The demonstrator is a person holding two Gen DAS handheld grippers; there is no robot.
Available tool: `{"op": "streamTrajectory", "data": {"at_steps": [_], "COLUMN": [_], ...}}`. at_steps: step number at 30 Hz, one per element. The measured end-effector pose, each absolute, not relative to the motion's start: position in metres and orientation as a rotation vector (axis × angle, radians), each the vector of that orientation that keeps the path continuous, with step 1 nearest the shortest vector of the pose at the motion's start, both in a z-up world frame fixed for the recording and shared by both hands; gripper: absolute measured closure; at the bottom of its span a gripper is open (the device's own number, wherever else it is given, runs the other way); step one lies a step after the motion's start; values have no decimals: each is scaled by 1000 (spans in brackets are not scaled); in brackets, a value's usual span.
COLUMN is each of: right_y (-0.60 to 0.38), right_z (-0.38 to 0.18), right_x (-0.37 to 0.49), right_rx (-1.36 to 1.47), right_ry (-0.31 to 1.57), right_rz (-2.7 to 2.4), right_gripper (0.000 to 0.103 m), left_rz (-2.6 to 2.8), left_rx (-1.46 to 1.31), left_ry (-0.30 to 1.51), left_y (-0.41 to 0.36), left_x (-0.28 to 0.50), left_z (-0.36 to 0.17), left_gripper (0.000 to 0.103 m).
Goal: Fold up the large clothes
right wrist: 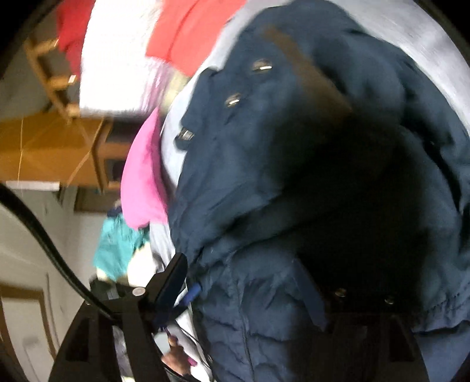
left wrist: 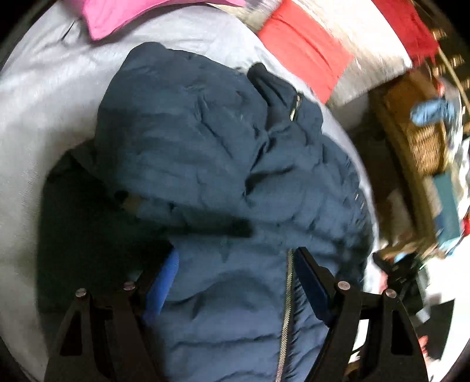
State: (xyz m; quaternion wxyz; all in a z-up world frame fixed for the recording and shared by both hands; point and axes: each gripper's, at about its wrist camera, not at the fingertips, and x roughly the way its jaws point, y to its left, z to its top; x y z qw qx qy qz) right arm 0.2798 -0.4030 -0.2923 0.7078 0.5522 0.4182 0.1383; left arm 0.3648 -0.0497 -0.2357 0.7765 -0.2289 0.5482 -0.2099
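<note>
The left gripper (left wrist: 235,282) stands with its blue-padded fingers (left wrist: 164,282) spread wide, and the navy quilted jacket (left wrist: 211,164) bulges up between them; whether the pads press the fabric cannot be told. The jacket's zipper (left wrist: 289,299) runs up just inside the right-hand finger.

In the right wrist view, the right gripper (right wrist: 249,282) has one finger (right wrist: 173,279) showing at the jacket's left edge, while the other is buried under navy cloth, so its grip cannot be judged. The jacket (right wrist: 264,182) fills most of that view, with metal snaps (right wrist: 233,101) along its flap and a dark opening in its middle.

The jacket lies bunched on a pale grey sheet (left wrist: 44,97). Beyond the jacket, at its far side, a pink garment (left wrist: 123,17) lies on the sheet. Farther off from the jacket hang red cloths (left wrist: 305,55), and a wooden shelf (left wrist: 411,141) stands beside it, away from the sheet.
</note>
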Motion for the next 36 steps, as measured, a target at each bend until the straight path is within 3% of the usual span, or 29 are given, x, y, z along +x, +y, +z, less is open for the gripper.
{"op": "streamTrajectory", "data": {"at_steps": [8, 11, 12, 13, 14, 15, 17, 20, 23, 27, 30, 32, 36], "right_y": [-442, -445, -443, -441, -442, -442, -441, -433, -420, -413, -417, -422, -431], "right_z": [-308, -312, -312, -313, -315, -318, -318, -301, -287, -303, -296, -296, -287], "right_x": [284, 292, 295, 297, 299, 300, 300, 304, 308, 315, 314, 312, 305], "right_rx": [1461, 1471, 1451, 1433, 1426, 1426, 1425, 1310, 1210, 1167, 1176, 1189, 1194], "right_ry": [665, 651, 661, 670, 682, 689, 682, 681, 677, 757, 770, 798, 853], "right_rz": [148, 116, 111, 103, 95, 90, 95, 98, 119, 84, 106, 116, 157], "right_gripper": [26, 43, 55, 68, 73, 77, 78, 79, 79, 82, 77, 71, 49], "left_rz": [-427, -416, -408, -396, -371, -345, -335, -339, -329, -276, -271, -251, -295], "left_rx": [-882, -978, -999, -1002, -995, -989, -1025, -1008, -918, -837, -845, -818, -812], "left_ry": [1166, 1121, 1109, 1107, 1107, 1107, 1099, 1037, 956, 1061, 1084, 1111, 1194], "left_y": [-35, -30, -28, -27, -27, -27, -23, -22, -21, -27, -27, -27, -32], "left_x": [395, 399, 400, 401, 402, 403, 404, 402, 402, 410, 414, 412, 406], "left_z": [-265, -270, -271, -272, -273, -276, -282, -268, -250, -268, -265, -260, -248], "left_gripper": [19, 21, 21, 31, 50, 61, 74, 83, 83, 81, 76, 58, 38]}}
